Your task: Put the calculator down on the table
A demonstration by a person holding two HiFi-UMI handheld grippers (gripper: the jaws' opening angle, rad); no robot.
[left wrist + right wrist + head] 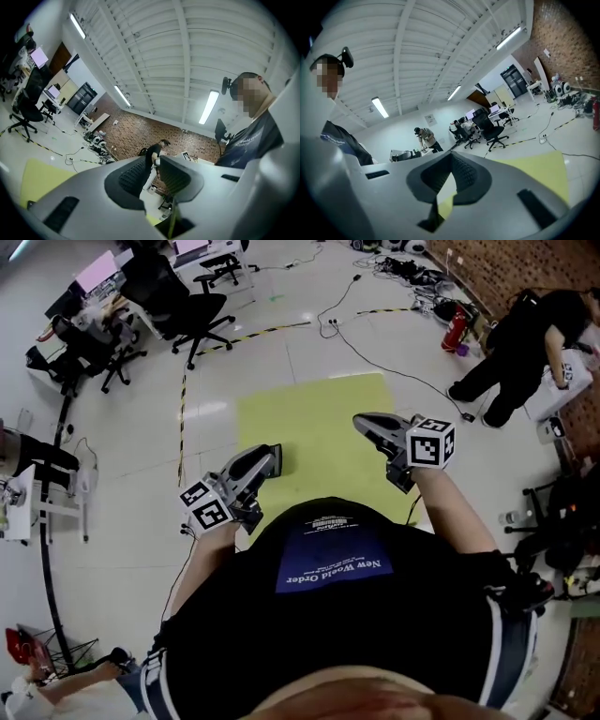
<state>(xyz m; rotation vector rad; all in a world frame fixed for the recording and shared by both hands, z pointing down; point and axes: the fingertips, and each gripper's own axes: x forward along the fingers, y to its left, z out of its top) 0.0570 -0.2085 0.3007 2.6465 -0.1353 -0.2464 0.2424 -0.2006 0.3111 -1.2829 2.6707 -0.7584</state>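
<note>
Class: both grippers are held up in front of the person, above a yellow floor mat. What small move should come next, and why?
Probably turn to find the table and calculator. The right gripper is shut on nothing, the left gripper holds nothing either, and no view shows a calculator or table, only the yellow mat and floor.

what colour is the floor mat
The rectangular floor mat is pale yellow-green; head view shows it best.

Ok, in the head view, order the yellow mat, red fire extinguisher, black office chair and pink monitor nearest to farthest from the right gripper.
From the right gripper:
1. yellow mat, on the floor under it.
2. red fire extinguisher, upper right.
3. black office chair, upper left.
4. pink monitor, far top left.
</note>
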